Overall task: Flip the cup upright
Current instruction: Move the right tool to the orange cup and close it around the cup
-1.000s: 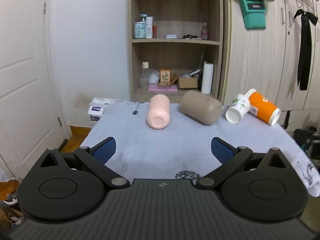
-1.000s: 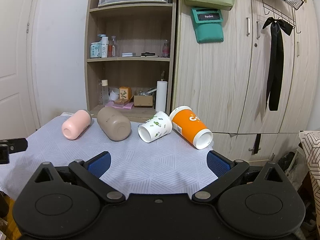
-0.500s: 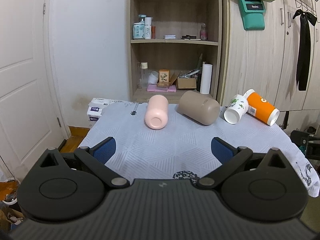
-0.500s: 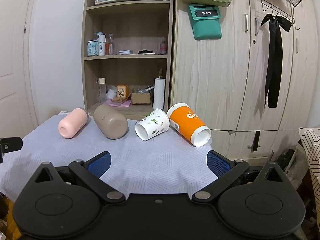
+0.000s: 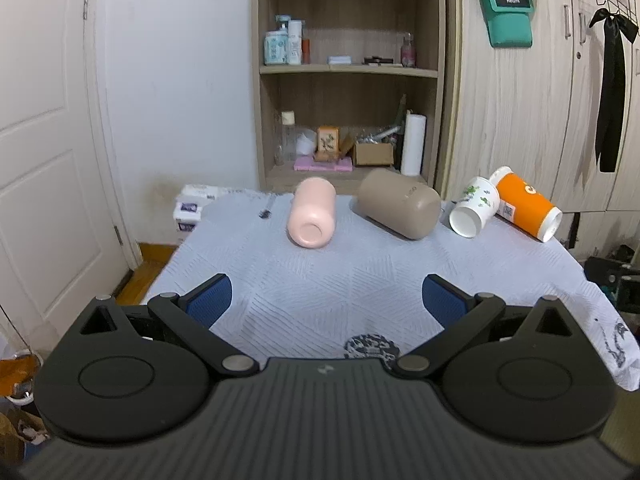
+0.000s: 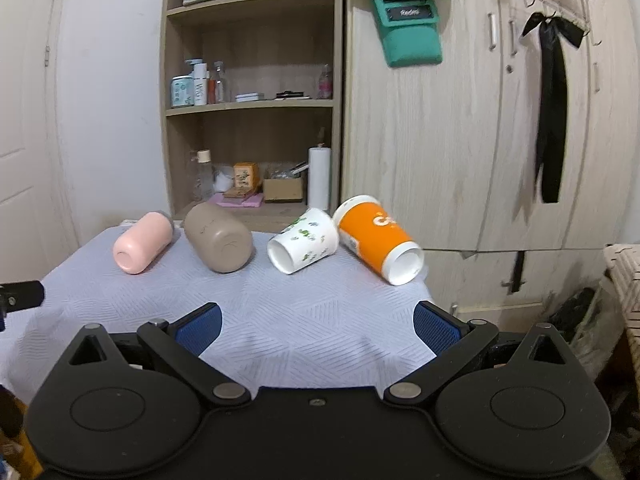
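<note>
Several cups lie on their sides in a row across the far part of the cloth-covered table [image 5: 360, 280]. From left to right: a pink cup [image 5: 312, 213] [image 6: 142, 243], a taupe cup [image 5: 400, 204] [image 6: 219, 237], a white cup with green leaf print [image 5: 474, 207] [image 6: 303, 240], and an orange cup [image 5: 526, 208] [image 6: 378, 239] at the table's right edge. My left gripper [image 5: 326, 300] is open and empty above the near part of the table. My right gripper [image 6: 317, 326] is open and empty, short of the white and orange cups.
A wooden shelf unit [image 5: 348, 72] with bottles, boxes and a paper roll stands behind the table. Wardrobe doors [image 6: 480, 120] are on the right, a white door [image 5: 44, 140] on the left. Tissue packs [image 5: 190, 206] sit at the table's far left corner.
Both grippers have drifted slightly; the cups sit a little lower in the right wrist view. The cups have not moved and both grippers stay open.
</note>
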The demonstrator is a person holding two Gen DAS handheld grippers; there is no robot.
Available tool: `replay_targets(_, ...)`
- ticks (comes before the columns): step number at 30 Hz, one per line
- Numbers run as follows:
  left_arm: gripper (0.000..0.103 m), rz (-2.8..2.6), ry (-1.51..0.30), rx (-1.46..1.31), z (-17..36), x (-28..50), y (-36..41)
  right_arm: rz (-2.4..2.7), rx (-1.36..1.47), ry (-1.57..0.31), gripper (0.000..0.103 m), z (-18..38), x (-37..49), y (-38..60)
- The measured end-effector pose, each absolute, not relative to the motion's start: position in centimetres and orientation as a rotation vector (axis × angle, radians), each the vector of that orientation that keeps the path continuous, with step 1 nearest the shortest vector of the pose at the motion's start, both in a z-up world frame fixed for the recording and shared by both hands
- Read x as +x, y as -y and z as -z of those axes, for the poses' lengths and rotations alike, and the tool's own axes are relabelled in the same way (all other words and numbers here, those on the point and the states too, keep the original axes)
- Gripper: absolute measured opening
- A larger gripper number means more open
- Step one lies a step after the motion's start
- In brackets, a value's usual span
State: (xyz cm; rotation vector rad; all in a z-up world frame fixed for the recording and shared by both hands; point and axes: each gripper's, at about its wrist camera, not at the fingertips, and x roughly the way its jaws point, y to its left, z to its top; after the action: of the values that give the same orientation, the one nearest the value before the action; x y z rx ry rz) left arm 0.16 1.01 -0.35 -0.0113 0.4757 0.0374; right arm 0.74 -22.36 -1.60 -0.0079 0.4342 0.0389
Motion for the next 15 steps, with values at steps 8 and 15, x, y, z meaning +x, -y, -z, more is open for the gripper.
replay_targets(8, 0.103, 0.006, -0.499, -0.026, -1.3, 2.1, 1.3, -0.249, -0.022, -0.371, 0.103, 0.4, 2.2, 24.5)
replay_targets(15, 0.103, 0.182, -0.570, -0.083, -1.5, 8.3, 6.9, -0.309, -0.115, -0.335, 0.103, -0.2, 5.3, 27.9)
